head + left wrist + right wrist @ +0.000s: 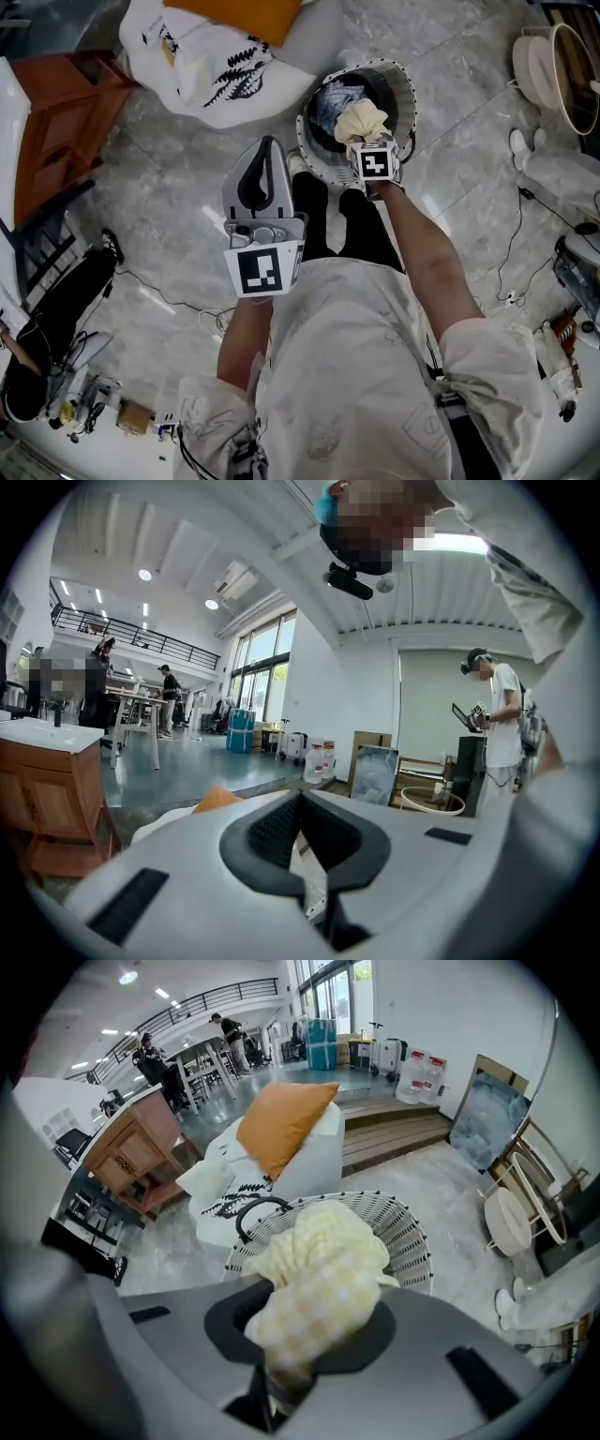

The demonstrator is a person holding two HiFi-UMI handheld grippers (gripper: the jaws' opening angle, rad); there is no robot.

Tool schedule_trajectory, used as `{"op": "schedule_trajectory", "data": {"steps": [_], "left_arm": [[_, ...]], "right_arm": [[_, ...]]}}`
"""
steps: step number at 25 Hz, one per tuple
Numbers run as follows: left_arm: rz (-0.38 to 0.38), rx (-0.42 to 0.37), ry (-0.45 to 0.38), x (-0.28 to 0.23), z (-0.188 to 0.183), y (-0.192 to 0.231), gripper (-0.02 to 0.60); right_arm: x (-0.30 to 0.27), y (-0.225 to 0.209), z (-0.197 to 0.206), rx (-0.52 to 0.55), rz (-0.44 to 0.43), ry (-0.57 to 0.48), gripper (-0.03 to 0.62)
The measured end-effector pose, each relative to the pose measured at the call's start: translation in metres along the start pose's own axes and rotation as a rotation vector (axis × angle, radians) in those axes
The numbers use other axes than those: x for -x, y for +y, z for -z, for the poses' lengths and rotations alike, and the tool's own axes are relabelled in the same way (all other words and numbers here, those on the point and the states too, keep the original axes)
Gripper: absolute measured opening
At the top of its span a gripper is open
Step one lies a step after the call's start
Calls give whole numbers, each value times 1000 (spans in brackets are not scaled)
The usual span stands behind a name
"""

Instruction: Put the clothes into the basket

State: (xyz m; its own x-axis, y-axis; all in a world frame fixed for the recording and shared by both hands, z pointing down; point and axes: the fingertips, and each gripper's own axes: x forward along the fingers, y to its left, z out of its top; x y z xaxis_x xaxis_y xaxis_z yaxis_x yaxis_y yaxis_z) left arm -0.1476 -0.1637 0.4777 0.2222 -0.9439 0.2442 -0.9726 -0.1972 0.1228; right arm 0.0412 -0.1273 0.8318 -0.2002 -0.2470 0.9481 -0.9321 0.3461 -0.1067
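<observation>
The right gripper (367, 141) points steeply downward at the upper centre of the head view, directly over the white wire basket (405, 89), with the bare right forearm (422, 253) extended toward it from the lower right of the frame. Its jaws pinch a pale yellow checked cloth (361, 120), which bunches above the pads and hangs over the basket opening. A dark bluish garment (333, 101) lies inside the basket. The left gripper (266, 155) is held near level at frame centre, beside the basket and not touching it. Its jaws are pressed together at the tips with nothing between them.
</observation>
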Motion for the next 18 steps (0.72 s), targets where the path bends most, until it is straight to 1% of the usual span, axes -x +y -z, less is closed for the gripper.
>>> {"op": "schedule_trajectory", "data": {"steps": [2,4,6,9,13,18], "left_arm": [[2,0,2,0,0,-1,3],[2,-2,5,0,1,-1,3],[3,-2,9,0,3,-2,3],[3,1,12,-1,3,-2,3],[4,3,12,0,2,-2,3],[-1,4,13,1,1,-3,3]], "right_arm": [[-1,0,-1,-3,-3,-4,63],[-3,-1,-3,2,-7,-12,96],[-6,1,0,1,-22,0,185],[-9,1,7,-8,-29,37,255],[-4,0,5,7,-9,28,272],[-1,3,4,17,-22,17,272]]}}
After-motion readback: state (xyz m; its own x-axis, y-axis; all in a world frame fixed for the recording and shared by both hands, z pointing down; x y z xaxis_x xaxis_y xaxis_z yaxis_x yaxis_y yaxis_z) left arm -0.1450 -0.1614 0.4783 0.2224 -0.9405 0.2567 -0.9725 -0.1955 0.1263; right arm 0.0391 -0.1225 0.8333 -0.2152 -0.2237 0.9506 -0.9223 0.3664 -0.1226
